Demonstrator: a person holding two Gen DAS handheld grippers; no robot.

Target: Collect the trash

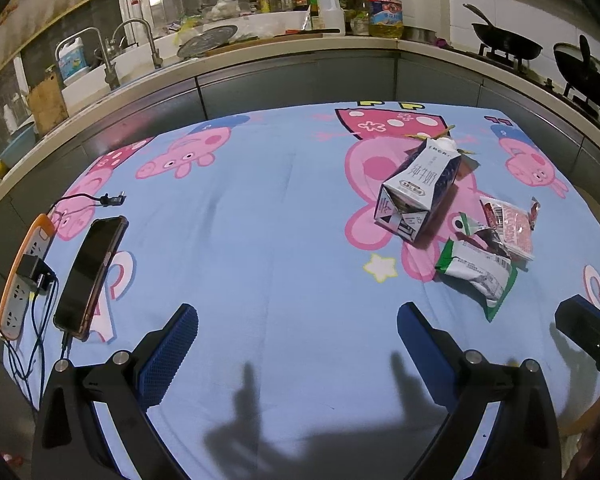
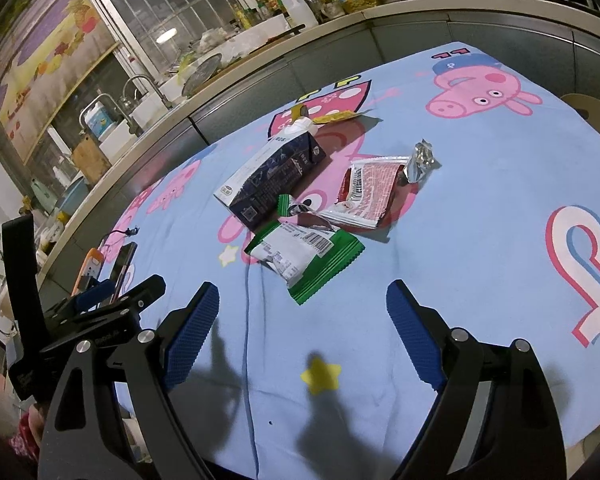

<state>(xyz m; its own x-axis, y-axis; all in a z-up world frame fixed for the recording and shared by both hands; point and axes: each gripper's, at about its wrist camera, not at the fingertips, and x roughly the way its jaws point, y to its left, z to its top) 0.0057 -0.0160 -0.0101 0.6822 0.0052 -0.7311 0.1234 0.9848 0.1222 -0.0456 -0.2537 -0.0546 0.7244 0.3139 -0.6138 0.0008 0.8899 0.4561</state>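
- Left hand-held gripper (image 1: pixel 298 344): fingers wide apart, nothing between them, over bare blue cartoon-pig cloth (image 1: pixel 260 220) on the worktop.
- Right hand-held gripper (image 2: pixel 302 320): fingers also wide apart, empty; green-white wrapper (image 2: pixel 304 258) lies just ahead at 12 o'clock, not touched.
- Trash sits in one cluster, at approx. 2 o'clock in left wrist view, well apart from left gripper.
- Milk carton (image 1: pixel 418 190) lies on its side, folded base toward the camera, spout end pointing away.
- Red-white wrapper (image 2: pixel 366 196) lies flat at 3 o'clock of the carton, touching or overlapping the green-white one; a torn foil piece lies between them.
- Crumpled silver foil (image 2: pixel 420 160) just beside red-white wrapper's far end, at 1 o'clock.
- Yellow wrapper strip (image 2: pixel 338 117) lies beyond the carton's spout end, at 12 o'clock.
- Phone (image 1: pixel 90 276) and orange power strip (image 1: pixel 22 276) w/ charger plugged in lie at 9 o'clock in left view, side by side near cloth edge.
- Kitchen counter w/ sink, bottles, woks runs behind.
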